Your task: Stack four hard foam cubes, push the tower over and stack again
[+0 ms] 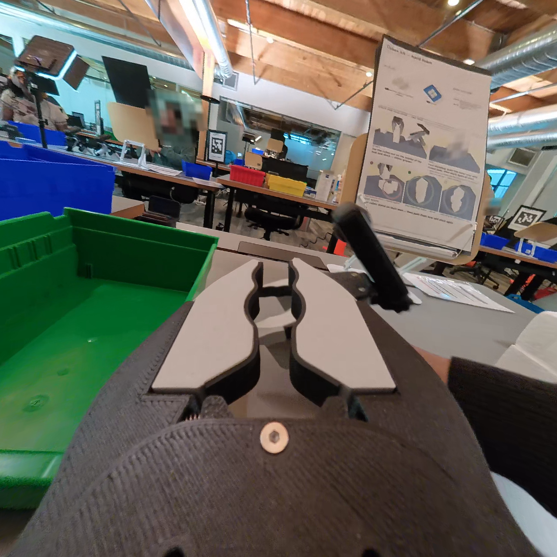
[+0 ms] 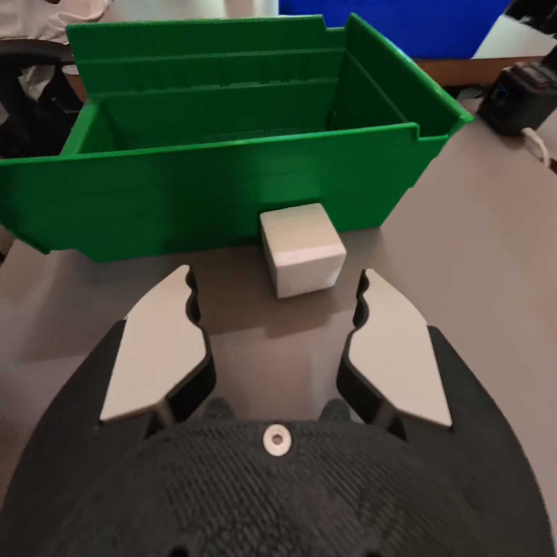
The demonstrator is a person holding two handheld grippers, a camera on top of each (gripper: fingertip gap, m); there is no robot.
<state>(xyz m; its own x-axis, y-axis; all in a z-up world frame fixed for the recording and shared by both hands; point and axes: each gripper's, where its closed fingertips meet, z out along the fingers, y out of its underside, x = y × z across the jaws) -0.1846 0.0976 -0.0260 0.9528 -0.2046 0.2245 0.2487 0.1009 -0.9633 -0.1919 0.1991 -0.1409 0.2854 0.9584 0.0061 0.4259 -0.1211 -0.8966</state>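
In the right wrist view my right gripper (image 2: 275, 274) is open and empty, low over the grey table (image 2: 452, 271). A white cube (image 2: 301, 250) stands just ahead of its fingertips, a little right of centre, against the near wall of a green bin (image 2: 211, 187). What shows of the bin's inside is empty. In the left wrist view my left gripper (image 1: 275, 265) has its jaws nearly together with nothing between them. It is above the table beside the green bin (image 1: 90, 301), which lies to its left.
Blue bins (image 1: 54, 187) stand behind the green one. A black handle (image 1: 370, 259), a printed sheet on a stand (image 1: 428, 135) and a white block (image 1: 536, 340) lie right of the left gripper. A black device (image 2: 518, 99) sits right of the bin. To the black device (image 2: 518, 99): right tips about 35 centimetres, left tips about 50 centimetres.
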